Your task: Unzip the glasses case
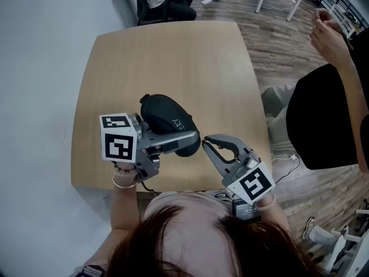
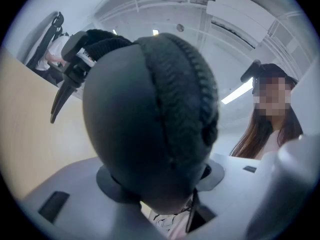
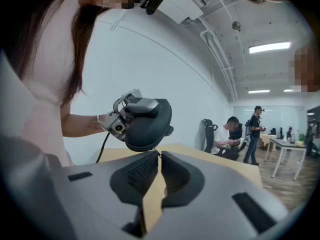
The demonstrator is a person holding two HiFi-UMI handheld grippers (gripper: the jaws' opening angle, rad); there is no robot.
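Left gripper (image 1: 185,143) clamps the glasses case (image 1: 164,113); right gripper (image 1: 203,143), jaws together, meets its near end, perhaps pinching the zip pull (image 3: 158,154)

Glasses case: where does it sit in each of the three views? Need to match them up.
Head view: glasses case at centre, above the table's near part.
Left gripper view: glasses case fills the middle, clamped between the jaws.
Right gripper view: glasses case left of centre, just above the jaw tips.
Shared landmark: the wooden table.

Glasses case (image 1: 167,117): matt blk fabric-look shell w/ ribbed zip (image 2: 175,99); table (image 1: 173,56): smooth pale wood.
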